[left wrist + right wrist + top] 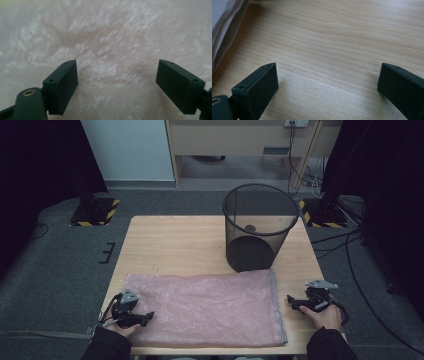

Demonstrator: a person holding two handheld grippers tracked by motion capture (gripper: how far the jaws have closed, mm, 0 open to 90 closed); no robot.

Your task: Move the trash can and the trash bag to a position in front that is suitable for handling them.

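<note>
High view, left to right: left gripper at about 7 o'clock on the wooden surface, fingers spread, hovering over the left edge of the pink plastic bag; nothing pinched. Left gripper view confirms it: both fingers wide apart above crinkled pink film. Bag lies flat across the near half of the surface, from 7 to 5 o'clock. Black mesh wastebasket stands upright at about 1 o'clock, just behind the bag's far edge. Right gripper at 4 o'clock, just right of the bag's edge, fingers spread over bare wood. Progress: looks like the very start; bag not yet gripped, basket unlined, everything left.
</note>
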